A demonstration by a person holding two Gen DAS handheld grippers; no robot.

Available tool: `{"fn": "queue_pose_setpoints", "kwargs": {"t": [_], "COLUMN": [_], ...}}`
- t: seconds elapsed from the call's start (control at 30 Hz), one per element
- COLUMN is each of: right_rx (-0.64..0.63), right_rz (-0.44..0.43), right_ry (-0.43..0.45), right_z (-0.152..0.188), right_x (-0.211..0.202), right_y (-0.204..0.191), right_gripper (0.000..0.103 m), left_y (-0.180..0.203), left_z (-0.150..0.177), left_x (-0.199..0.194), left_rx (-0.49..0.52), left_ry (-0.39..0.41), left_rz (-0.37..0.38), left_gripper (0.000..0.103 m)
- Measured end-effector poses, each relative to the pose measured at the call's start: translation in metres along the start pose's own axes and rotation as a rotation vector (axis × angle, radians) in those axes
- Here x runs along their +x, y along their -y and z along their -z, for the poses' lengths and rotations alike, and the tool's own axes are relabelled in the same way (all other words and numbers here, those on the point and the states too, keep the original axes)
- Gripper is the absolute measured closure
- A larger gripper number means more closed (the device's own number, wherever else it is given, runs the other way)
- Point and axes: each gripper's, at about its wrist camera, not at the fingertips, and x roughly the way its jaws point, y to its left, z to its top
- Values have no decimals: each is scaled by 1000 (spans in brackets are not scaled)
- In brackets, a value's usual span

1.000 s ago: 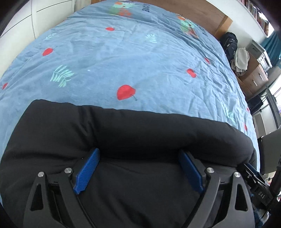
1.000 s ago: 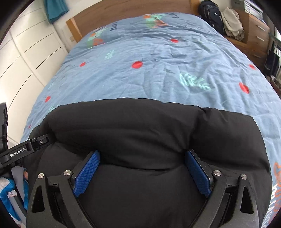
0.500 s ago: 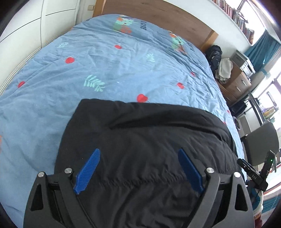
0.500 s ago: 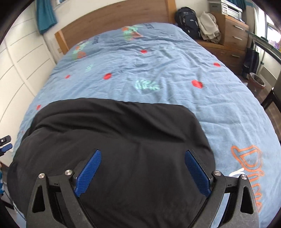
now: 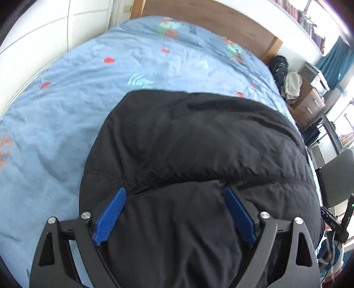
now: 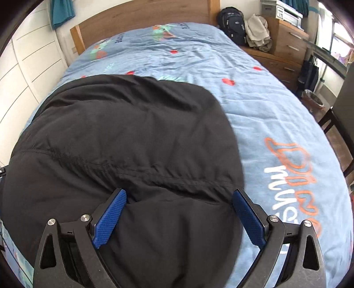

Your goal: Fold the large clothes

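Note:
A black padded jacket [image 5: 199, 141] lies folded on a bed with a blue printed duvet [image 5: 88, 73]. It also shows in the right wrist view [image 6: 124, 137] on the same duvet [image 6: 276, 115]. My left gripper [image 5: 174, 195] is open, its blue fingers spread over the jacket's near part by a quilted seam. My right gripper [image 6: 179, 197] is open too, its blue fingers spread over the jacket near its right edge. Neither gripper holds any cloth.
A wooden headboard [image 6: 143, 20] stands at the far end. A black backpack [image 6: 232, 22] and a wooden dresser [image 6: 285, 42] with clothes on it stand to the right of the bed. White cabinet doors [image 6: 26, 66] line the left side. A dark chair [image 5: 336, 177] stands at the right.
Both grippers have pulled back and up from the jacket's folded edge. More of the jacket's top and the bed now show. The jaws stay wide open.

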Motion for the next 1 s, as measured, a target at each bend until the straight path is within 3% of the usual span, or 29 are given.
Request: {"fn": "queue_pose_setpoints", "kwargs": {"t": [0.1,0.23,0.33,0.7,1.0], "right_rx": [31,-15,-35,-37,26], "right_rz": [-92,-180,-168,-138,-118], "right_ry": [61,66,25,48,49], "right_z": [1,10,23,40,46], "right_x": [-20,-21,-7,2,0], "right_y": [-3,-28,-36,-25,-2], "right_gripper": [8,8,8,3,2], "left_y": [9,10,14,26,23], "left_z": [7,17,29,66,76], "left_x": [-6,7,2,-6,-13], "left_rx": [18,21,51,149,219], "left_ry": [51,26,65,236,264], "left_rz": [27,11,-20,-128,-155], "left_gripper": [12,12,12,12,12]}}
